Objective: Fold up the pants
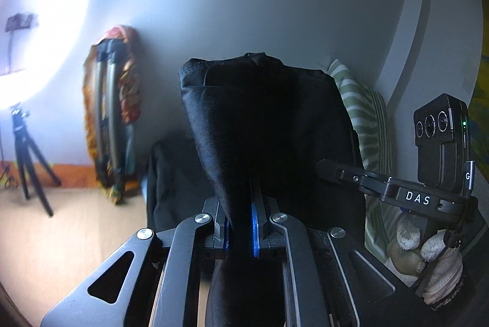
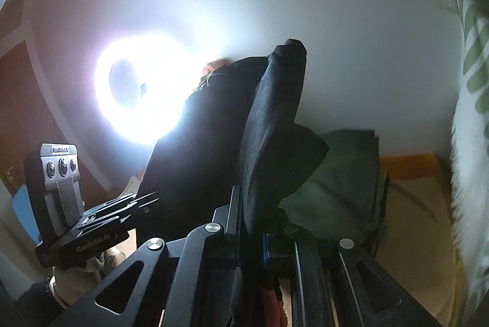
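The left tongs [image 1: 241, 223] are clamped on a gathered fold of the black pants [image 1: 262, 119], cloth pinched between the blue pads [image 1: 254, 230] and rising in front of the camera. The right tongs [image 2: 250, 223] are likewise closed on a bunch of the same pants [image 2: 269, 125], held up off any surface.

Only the left view shows a tripod [image 1: 29, 156], a patterned cloth over a folded frame [image 1: 114, 113] and "DAS" on the other tool [image 1: 418, 198]. Only the right view shows "GenRobot.AI" on the left tool [image 2: 88, 244]. The ring light [image 2: 137, 94] and a green striped pillow [image 1: 363, 119] appear in both.
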Tool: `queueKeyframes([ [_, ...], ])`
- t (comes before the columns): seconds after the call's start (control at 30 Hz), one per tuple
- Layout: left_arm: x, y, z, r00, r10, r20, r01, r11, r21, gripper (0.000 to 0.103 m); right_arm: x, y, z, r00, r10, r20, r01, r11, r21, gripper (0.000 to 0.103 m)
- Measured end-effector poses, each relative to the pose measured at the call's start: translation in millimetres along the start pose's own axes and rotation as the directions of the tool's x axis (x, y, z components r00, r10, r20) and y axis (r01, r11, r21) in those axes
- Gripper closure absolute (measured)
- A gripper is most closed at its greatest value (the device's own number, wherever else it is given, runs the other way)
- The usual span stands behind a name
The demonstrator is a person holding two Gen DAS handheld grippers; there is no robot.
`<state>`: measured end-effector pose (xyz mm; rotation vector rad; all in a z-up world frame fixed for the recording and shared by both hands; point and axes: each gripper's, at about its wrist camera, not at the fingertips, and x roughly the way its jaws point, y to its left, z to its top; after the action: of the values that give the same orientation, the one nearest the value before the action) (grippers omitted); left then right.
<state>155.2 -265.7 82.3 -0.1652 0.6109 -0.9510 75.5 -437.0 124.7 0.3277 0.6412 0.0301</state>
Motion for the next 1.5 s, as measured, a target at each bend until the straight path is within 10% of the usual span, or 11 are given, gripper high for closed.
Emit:
queueKeyframes([
  [0.87, 136, 35, 12, 0.984, 0.131, -0.125, -0.133, 0.991, -0.009, 0.094, 137, -113, 29, 0.982, -0.129, -0.138, 0.128, 0.992, -0.019, 0.091],
  [1.17, 127, 50, 16, 0.971, 0.204, -0.129, -0.207, 0.978, -0.014, 0.085, 160, -125, 23, 0.932, -0.329, -0.154, 0.321, 0.944, -0.074, 0.069],
  [1.5, 89, 44, 19, 0.971, 0.218, -0.099, -0.217, 0.976, 0.025, 0.085, 120, -116, 18, 0.921, -0.372, -0.113, 0.37, 0.928, -0.034, 0.056],
])
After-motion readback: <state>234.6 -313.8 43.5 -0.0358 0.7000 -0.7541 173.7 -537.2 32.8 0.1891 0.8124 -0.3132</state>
